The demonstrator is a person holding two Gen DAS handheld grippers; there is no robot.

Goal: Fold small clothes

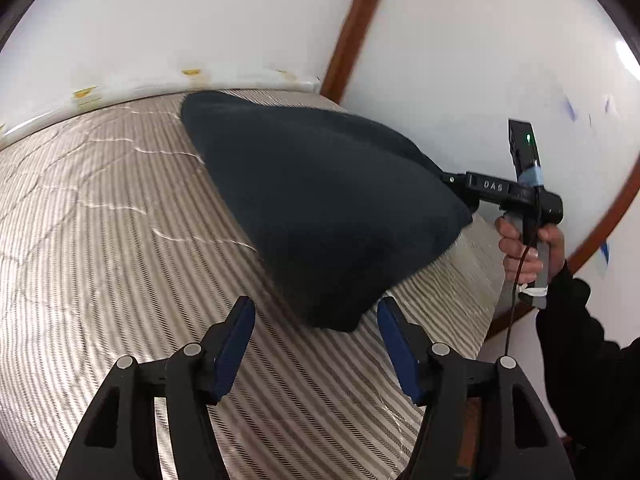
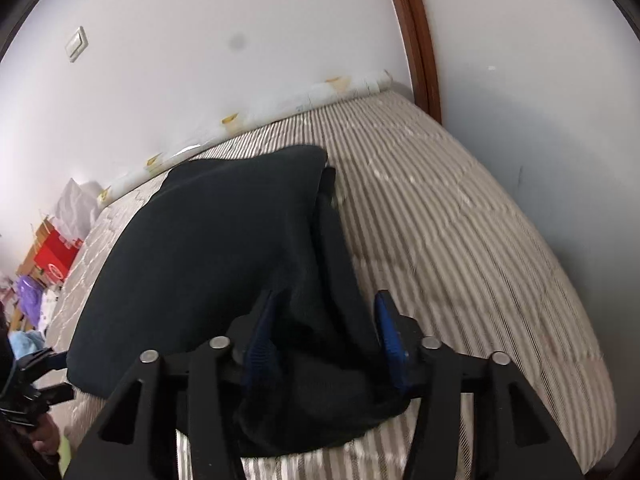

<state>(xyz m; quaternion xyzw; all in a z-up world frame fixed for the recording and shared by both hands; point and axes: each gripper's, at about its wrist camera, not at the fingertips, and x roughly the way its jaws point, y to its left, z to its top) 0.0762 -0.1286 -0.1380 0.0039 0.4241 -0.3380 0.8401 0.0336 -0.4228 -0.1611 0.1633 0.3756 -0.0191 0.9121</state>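
Observation:
A dark navy garment lies on the striped bed, its right side raised off the surface. My left gripper is open and empty, just short of the garment's near corner. My right gripper has its blue pads wide apart, with a bunched part of the garment lying between them; the jaws do not pinch it. In the left wrist view the right gripper sits at the garment's raised right edge, its fingertips hidden by cloth.
White walls with a brown wooden frame close off the bed's far side and right. A red box and cluttered items lie beyond the bed's left end. The bed's right edge drops off near my right hand.

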